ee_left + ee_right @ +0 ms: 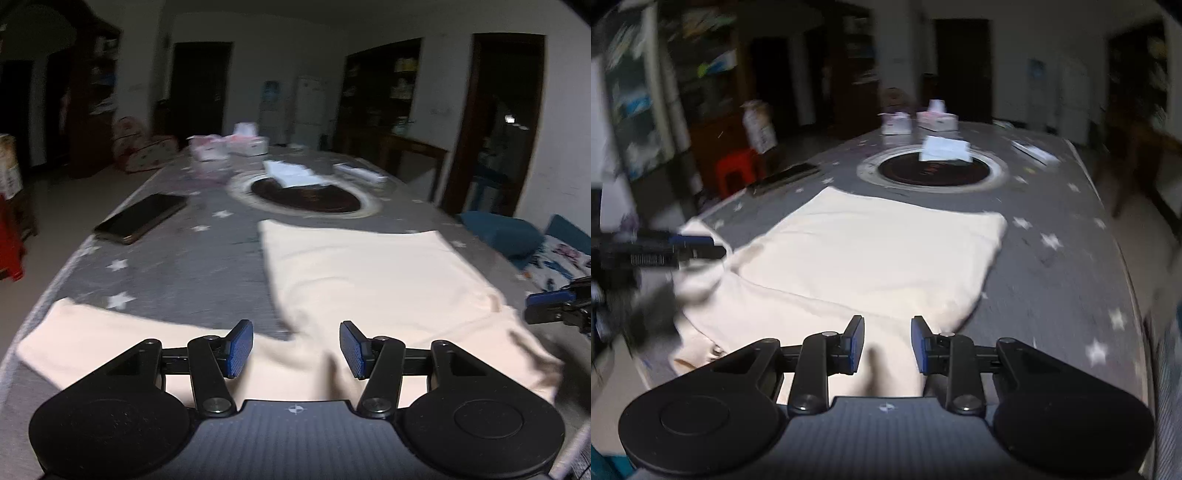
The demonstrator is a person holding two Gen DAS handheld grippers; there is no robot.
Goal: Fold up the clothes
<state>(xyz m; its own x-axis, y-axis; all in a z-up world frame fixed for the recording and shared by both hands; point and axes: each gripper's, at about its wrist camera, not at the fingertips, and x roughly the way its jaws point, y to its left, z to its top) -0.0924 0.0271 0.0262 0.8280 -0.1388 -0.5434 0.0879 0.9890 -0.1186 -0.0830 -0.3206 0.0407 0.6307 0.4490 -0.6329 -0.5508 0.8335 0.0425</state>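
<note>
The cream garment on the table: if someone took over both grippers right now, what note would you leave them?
Left gripper: open, holding nothing, over the near edge of the cream garment.
Right gripper: open, empty, over the same near edge.
The garment lies on the star-patterned tablecloth, one sleeve spread to the left.
Done: it looks partly folded, one side apparently turned in.
Left: fold in the spread sleeve, then fold the body.

Garment [369, 273]: cream cloth, soft and matt, smooth with faint creases.
Tablecloth [177, 258]: grey fabric, matt, printed with white stars.
Left gripper [296, 349]: matt black plastic arms; blue pads [242, 347] with a fine dotted texture.
Phone [142, 218]: dark, glossy slab.
Round inset [934, 170]: dark, slightly shiny, pale ring around it.
Stool [737, 170]: red plastic.
</note>
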